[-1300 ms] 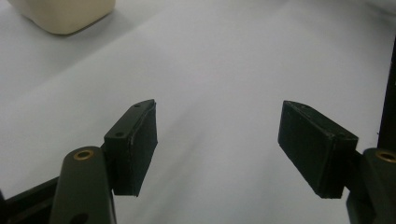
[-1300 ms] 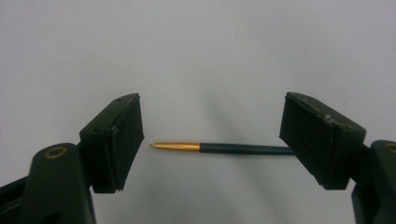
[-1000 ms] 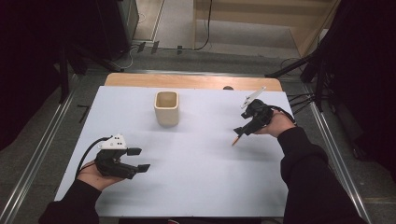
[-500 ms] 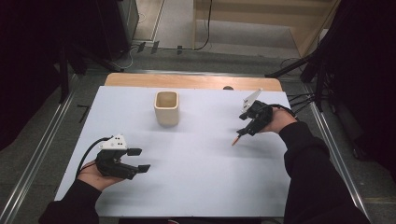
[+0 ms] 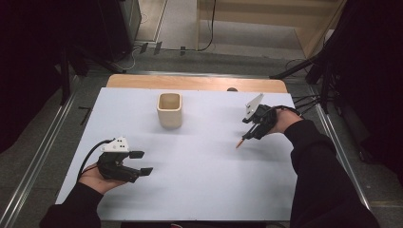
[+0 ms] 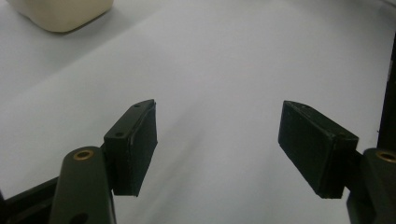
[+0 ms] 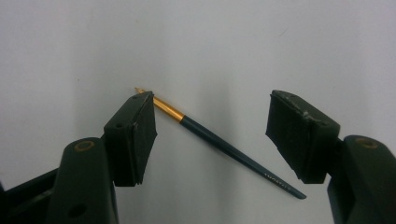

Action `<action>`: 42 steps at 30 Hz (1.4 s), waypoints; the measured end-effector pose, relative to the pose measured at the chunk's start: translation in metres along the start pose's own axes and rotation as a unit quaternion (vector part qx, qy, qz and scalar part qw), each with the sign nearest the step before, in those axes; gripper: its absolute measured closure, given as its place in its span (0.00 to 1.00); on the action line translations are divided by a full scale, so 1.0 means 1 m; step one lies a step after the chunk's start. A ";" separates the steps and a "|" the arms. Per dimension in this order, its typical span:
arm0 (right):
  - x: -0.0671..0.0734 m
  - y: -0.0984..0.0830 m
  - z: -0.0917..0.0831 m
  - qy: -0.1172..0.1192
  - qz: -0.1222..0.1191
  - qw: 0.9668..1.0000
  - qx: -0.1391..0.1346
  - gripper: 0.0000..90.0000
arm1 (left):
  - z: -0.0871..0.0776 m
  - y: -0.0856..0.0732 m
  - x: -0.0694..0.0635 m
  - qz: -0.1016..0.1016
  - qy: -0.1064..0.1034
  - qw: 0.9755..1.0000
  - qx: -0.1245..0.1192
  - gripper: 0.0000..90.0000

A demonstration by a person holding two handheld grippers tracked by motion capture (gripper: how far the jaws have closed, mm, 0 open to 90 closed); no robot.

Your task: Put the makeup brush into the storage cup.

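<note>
A thin paintbrush [image 7: 219, 140] with a dark blue handle, gold ferrule and orange tip lies flat on the white table. My right gripper [image 7: 210, 121] points down over it with the brush between its jaws. The jaws have just been closing, and the pads stand apart from the brush, so the gripper is open. In the high view the right gripper [image 5: 250, 134] is at the table's right, with the brush tip [image 5: 240, 142] poking out toward the left. My left gripper [image 5: 142, 162] rests open near the front left with nothing between its jaws [image 6: 219, 135].
A beige square cup [image 5: 169, 110] stands upright at the back middle of the table [image 5: 214, 171], and its corner [image 6: 60, 14] shows in the left gripper view. A wooden strip [image 5: 199, 83] runs along the far edge. Metal rails flank both sides.
</note>
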State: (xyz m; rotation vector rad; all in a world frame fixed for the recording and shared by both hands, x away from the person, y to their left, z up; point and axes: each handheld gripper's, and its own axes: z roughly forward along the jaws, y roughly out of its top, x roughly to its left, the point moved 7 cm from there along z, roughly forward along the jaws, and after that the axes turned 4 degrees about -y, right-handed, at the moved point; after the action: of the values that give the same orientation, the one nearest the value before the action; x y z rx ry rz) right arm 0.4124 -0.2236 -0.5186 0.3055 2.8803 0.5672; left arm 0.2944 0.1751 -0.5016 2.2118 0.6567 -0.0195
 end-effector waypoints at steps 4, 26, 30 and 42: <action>0.000 -0.001 0.004 0.000 -0.032 0.999 0.018 0.39 | 0.000 0.000 0.001 0.000 0.000 1.000 0.001 0.32; 0.000 -0.004 0.016 0.057 -0.148 0.986 0.058 0.36 | 0.002 -0.002 0.004 -0.006 0.001 1.000 0.007 0.32; -0.002 -0.005 0.018 0.057 -0.175 0.981 0.062 0.42 | 0.003 -0.003 0.004 -0.006 0.003 1.000 0.011 0.32; -0.004 -0.007 0.027 0.058 -0.220 0.971 0.070 0.50 | 0.002 -0.004 0.005 -0.008 0.002 1.000 0.010 0.32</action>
State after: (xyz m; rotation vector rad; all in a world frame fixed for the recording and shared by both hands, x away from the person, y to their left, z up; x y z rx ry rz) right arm 0.4206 -0.2217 -0.5451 -0.3545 2.9622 0.3091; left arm 0.2975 0.1777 -0.5067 2.2263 0.6788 -0.0291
